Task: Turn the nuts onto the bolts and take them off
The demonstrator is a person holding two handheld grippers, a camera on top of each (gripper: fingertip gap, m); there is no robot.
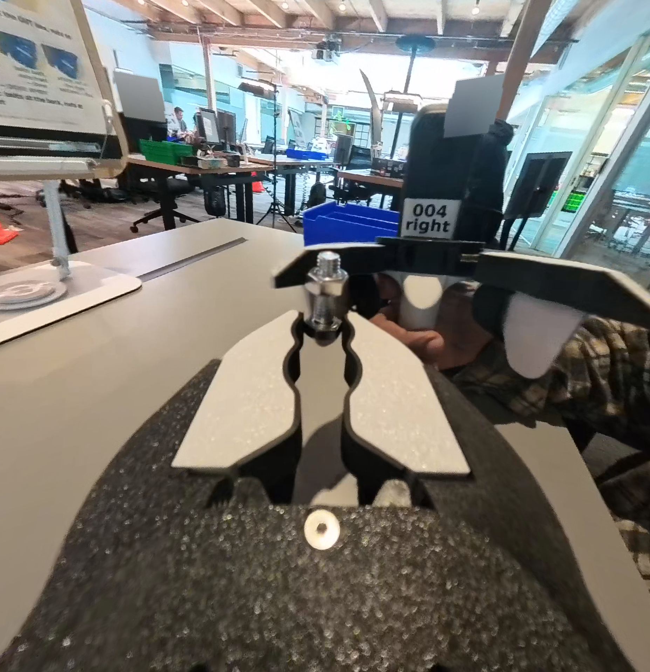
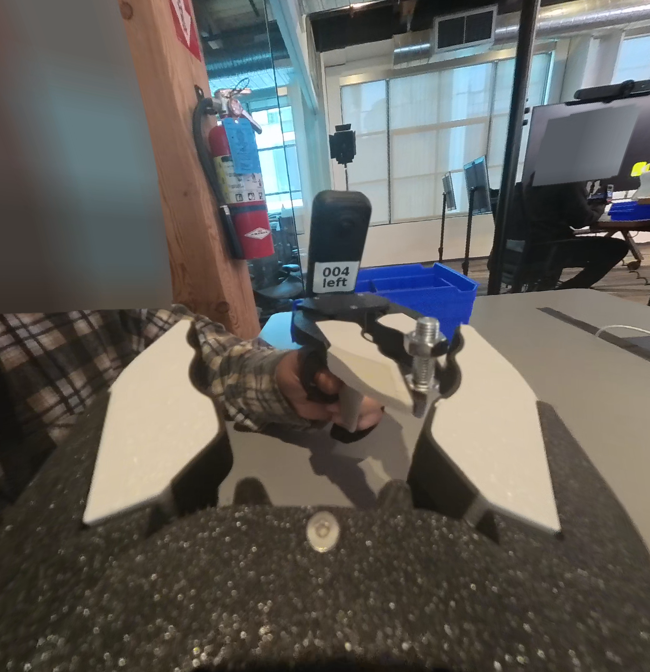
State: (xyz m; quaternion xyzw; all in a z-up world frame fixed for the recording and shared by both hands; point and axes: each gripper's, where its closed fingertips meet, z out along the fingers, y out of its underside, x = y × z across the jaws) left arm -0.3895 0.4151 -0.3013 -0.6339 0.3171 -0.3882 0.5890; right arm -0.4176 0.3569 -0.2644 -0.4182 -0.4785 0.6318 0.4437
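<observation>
The left gripper (image 1: pixel 320 329) had its fingers clamped on the bolt (image 1: pixel 323 312) head, upright above the counter (image 1: pixel 98 363); the nut (image 1: pixel 325 289) sat partway down the thread, the right gripper (image 2: pixel 325 363) spread wide beside it, so turning remained

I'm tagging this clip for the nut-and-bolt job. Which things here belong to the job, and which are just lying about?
Part of the job:
bolt, upright, head pinched in the left gripper
nut, partway down its thread
right gripper, open beside the nut

Lying about:
blue bin on the table
document stand
fire extinguisher on the post
</observation>
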